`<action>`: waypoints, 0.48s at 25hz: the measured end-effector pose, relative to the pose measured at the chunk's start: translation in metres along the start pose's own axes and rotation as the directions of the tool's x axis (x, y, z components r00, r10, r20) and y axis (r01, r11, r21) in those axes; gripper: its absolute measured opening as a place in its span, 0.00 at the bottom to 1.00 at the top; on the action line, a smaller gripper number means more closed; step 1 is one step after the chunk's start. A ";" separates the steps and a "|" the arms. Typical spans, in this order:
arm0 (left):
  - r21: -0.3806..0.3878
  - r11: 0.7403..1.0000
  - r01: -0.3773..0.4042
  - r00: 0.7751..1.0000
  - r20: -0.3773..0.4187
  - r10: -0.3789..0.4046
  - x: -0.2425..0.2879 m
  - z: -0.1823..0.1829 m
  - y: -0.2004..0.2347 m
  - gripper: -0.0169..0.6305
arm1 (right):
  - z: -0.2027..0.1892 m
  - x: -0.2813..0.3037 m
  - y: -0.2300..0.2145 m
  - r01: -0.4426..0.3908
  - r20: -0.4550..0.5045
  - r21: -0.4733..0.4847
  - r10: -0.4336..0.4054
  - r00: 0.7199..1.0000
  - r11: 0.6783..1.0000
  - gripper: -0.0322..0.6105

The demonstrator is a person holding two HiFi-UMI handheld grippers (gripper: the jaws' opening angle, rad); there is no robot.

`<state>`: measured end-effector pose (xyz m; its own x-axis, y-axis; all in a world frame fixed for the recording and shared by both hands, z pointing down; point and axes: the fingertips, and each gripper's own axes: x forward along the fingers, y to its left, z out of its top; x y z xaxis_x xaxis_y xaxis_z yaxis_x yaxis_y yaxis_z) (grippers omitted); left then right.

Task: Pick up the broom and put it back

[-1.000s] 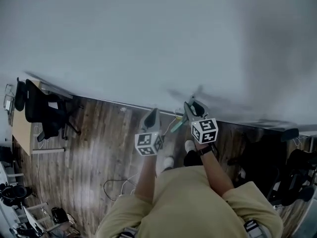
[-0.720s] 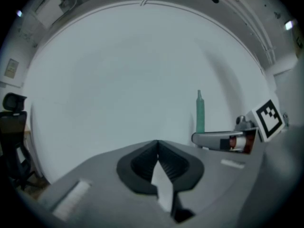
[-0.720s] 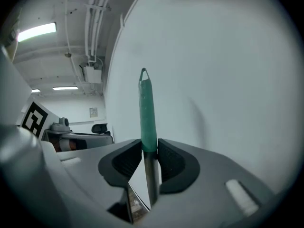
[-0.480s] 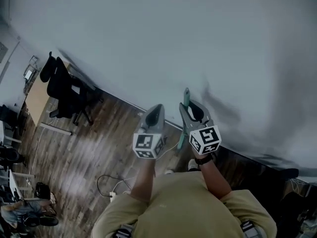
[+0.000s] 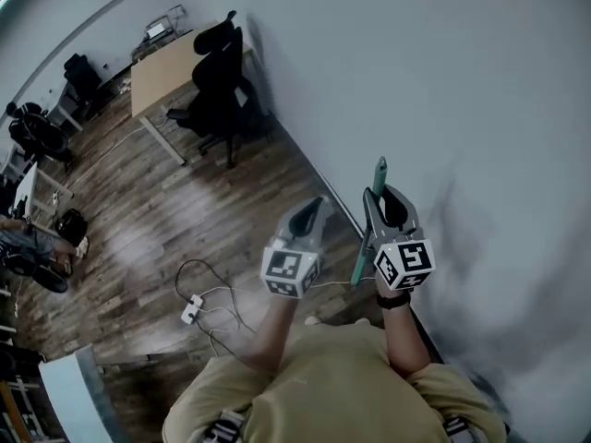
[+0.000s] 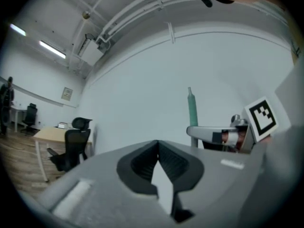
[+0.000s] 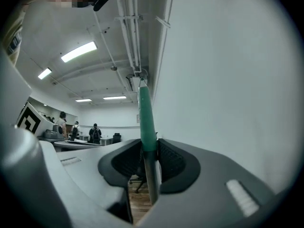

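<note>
An office with a wood floor (image 5: 185,229) and a bare white wall (image 5: 443,81). Our right gripper (image 7: 149,148) is clamped on the broom (image 7: 147,122) where the handle's green sleeve ends, holding it upright near the wall; the brush end is hidden. Our left gripper (image 6: 157,146), beside it, is closed and empty. We judge the pole light, stiff and smooth; a second, lower hold would steady it.

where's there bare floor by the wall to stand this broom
Bare wood floor runs along the wall between the office chair and the right gripper holding the broom. Crowded: the power strip and its cables on the person's left, plus dark things at the left edge.
</note>
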<state>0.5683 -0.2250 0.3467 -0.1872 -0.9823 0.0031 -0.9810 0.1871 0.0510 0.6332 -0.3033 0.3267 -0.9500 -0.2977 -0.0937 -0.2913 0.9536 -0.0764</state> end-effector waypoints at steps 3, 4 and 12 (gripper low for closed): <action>-0.010 0.991 -0.135 0.991 0.000 0.135 -0.057 -0.005 0.066 0.03 | -0.017 0.039 0.061 -0.092 -0.024 0.016 0.092 0.995 0.996 0.22; -0.015 0.984 -0.176 0.984 -0.003 0.175 -0.079 -0.009 0.086 0.03 | -0.025 0.049 0.084 -0.119 -0.032 0.019 0.120 0.992 0.993 0.22; -0.090 0.866 -0.492 0.870 -0.024 0.492 -0.245 -0.037 0.246 0.03 | -0.090 0.156 0.272 -0.385 -0.128 0.071 0.391 0.911 0.920 0.21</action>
<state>0.3745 0.0613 0.3954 -0.6447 -0.7627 0.0516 -0.7525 0.6451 0.1327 0.3955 -0.0861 0.3801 -0.9941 0.1075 0.0116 0.1058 0.9889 -0.1043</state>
